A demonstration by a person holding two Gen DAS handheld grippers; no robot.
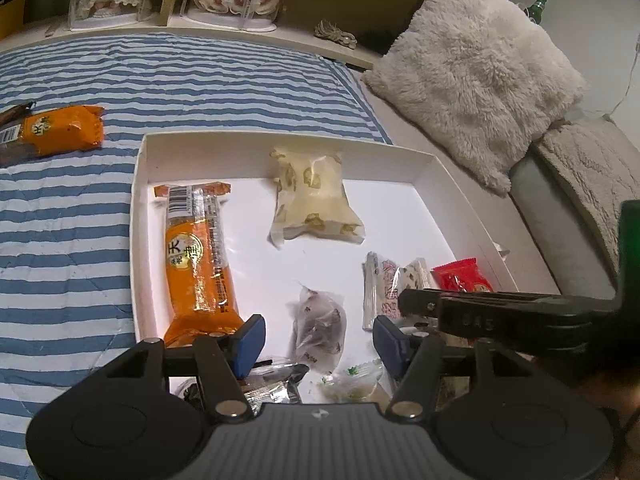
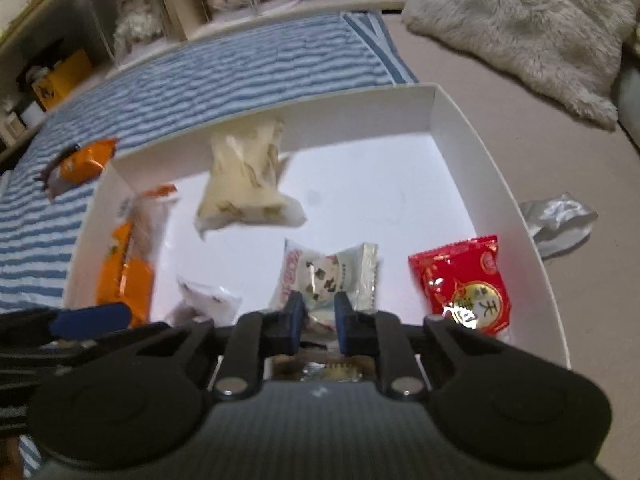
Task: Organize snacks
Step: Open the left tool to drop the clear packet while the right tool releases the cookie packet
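Big striped quilt [image 1: 80, 208] underneath, and on it the white box [image 1: 138, 220], open, already taking snacks. Largest inside: the long orange pack [image 1: 200, 256] along the left wall, then the pale cream pack [image 1: 312, 196] near the far wall. Out on the quilt, well apart from the box, one small orange pack [image 1: 60, 130] waits to come in.

Down to the smaller stuff. Red packet [image 2: 464, 280] sits by the right wall; beside it the white speckled candy [image 2: 328, 276], and a clear-wrapped dark candy [image 1: 320, 328] near the front.

Left gripper [image 1: 318, 340] hovers over that dark candy, jaws spread wide, nothing between them. Right gripper [image 2: 318, 320] is nearly closed, jaws drawn in at the near end of the speckled candy; whether they actually pinch the wrapper, I cannot tell, the view is blurred.

My read: these are featherlight, crinkly film wrappers, slippery and soft. Best grip is the crimped end seal or across the firm middle, gently, so the contents don't crush.
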